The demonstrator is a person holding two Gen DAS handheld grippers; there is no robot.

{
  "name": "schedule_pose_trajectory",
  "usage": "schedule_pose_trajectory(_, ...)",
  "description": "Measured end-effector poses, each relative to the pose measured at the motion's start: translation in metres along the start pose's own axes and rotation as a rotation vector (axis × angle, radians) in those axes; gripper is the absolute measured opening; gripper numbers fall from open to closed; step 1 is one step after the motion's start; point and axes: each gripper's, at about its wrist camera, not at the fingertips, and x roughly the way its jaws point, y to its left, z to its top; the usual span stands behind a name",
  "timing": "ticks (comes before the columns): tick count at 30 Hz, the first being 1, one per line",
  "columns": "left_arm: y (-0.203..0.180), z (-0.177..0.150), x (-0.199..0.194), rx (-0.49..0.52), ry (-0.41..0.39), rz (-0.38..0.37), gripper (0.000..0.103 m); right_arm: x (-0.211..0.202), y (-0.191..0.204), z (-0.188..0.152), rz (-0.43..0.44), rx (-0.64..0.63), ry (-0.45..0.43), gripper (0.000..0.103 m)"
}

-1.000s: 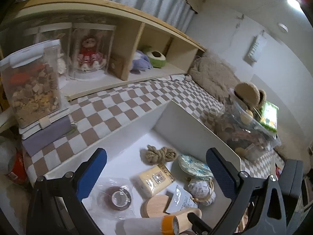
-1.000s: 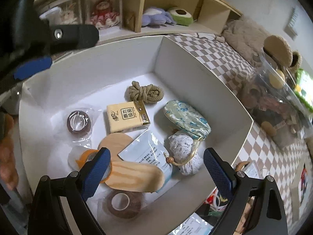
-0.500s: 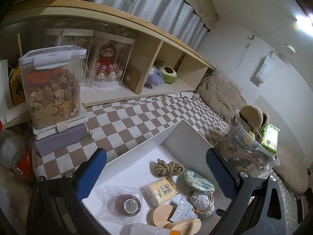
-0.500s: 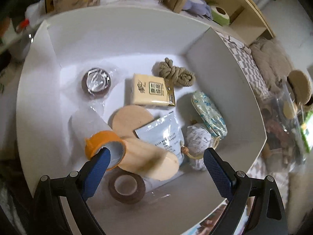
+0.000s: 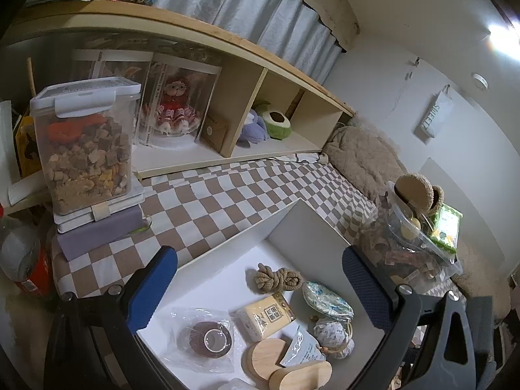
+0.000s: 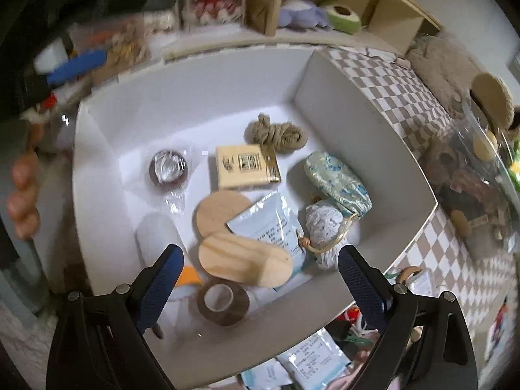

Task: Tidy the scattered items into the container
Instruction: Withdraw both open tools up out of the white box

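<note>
A white box (image 6: 351, 104) on the checkered cloth holds a rope knot (image 6: 276, 133), a yellow tissue pack (image 6: 245, 165), a patterned pouch (image 6: 338, 182), a wrapped white ball (image 6: 321, 224), a sachet (image 6: 273, 224), wooden pieces (image 6: 243, 260) and two tape rolls (image 6: 222, 299). My right gripper (image 6: 261, 286) hangs open above the box's near end, nothing between its fingers. My left gripper (image 5: 260, 287) stands open at the box's (image 5: 308, 227) left side, held above the rope knot (image 5: 276, 281) and bagged tape roll (image 5: 211, 339). Its blue finger (image 6: 78, 65) shows in the right wrist view.
Loose sachets (image 6: 308, 364) and a wooden ring (image 6: 409, 273) lie outside the box's near edge. A clear food tub (image 5: 84, 149) stands on books at left, a wooden shelf (image 5: 227, 97) behind, a clear bag of toys (image 5: 412, 243) at right. A hand (image 6: 22, 188) shows at left.
The left wrist view has tilted upward, so the box sits lower in it. The right wrist view swung over the box and back toward the shelf. Both grippers stayed open.
</note>
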Motion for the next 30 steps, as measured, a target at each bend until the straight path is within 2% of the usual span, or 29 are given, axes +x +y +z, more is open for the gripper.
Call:
schedule_pose_trajectory(9,-0.013,-0.004,0.0,0.052,0.008,-0.002,0.102,-0.023,-0.012,-0.006,-0.005,0.08,-0.148,0.096)
schedule_pose_trajectory(12,-0.016,-0.005,-0.001,0.068,0.007,-0.003,0.102,-0.032,-0.018,-0.011,-0.027,0.105,-0.218,0.103)
schedule_pose_trajectory(15,-0.019,-0.006,-0.001,0.079,0.01,0.0,0.102,-0.038,-0.024,-0.015,-0.037,0.134,-0.261,0.103)
schedule_pose_trajectory(30,-0.038,-0.012,-0.003,0.158,0.013,0.012,0.103,-0.051,-0.048,-0.026,-0.054,0.244,-0.332,0.103)
